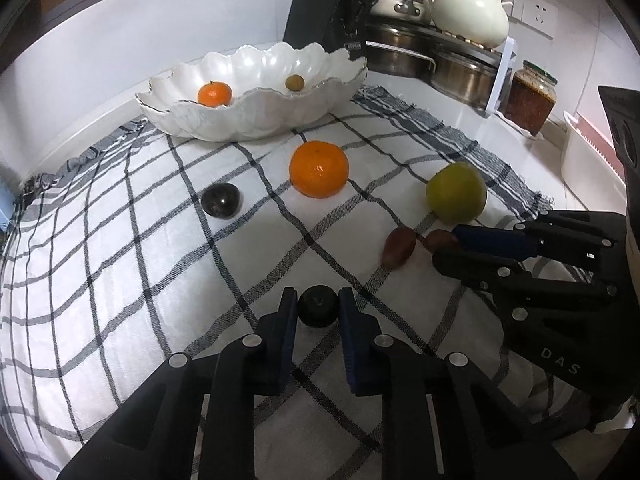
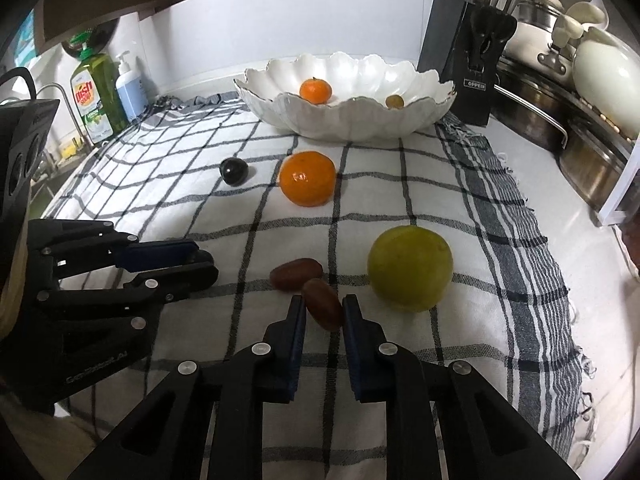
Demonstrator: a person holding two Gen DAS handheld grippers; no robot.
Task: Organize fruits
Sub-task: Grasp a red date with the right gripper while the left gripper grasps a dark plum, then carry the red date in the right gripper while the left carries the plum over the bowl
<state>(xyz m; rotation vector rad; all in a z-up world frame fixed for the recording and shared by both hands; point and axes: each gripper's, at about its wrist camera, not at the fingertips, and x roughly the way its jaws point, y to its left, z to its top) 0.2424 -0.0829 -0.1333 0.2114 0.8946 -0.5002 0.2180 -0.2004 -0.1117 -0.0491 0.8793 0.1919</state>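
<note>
So we're maybe a quarter of the way through sorting the fruit, judging by what's where. The white scalloped bowl (image 2: 348,116) at the back of the checked cloth (image 2: 400,184) already has a small orange (image 2: 315,90) and a little yellowish-green fruit (image 2: 394,101) in it, so two are done. Still out on the cloth: the big orange (image 2: 307,178), a green fruit (image 2: 410,268) (some kind of plum or guava, we can't tell), a dark round fruit (image 2: 234,171) over on the far side, and a pair of reddish-brown oblong ones. Both hands are busy right now, which is nice. Our left hand-held gripper (image 1: 318,306) is clamped on a second dark round fruit (image 1: 317,311), pads pressed against either side of it, and it's still sitting low on the cloth by the look of it. Our right hand-held gripper (image 2: 323,309) is closed on the nearer reddish-brown fruit (image 2: 323,310), with the other reddish-brown fruit (image 2: 296,274) lying right up against it. Neither piece looks lifted yet. So if both grabs hold, we'd guess that leaves four to carry over after these two, and the desk beyond the cloth is just pots and a jar, nothing to sort there.
</note>
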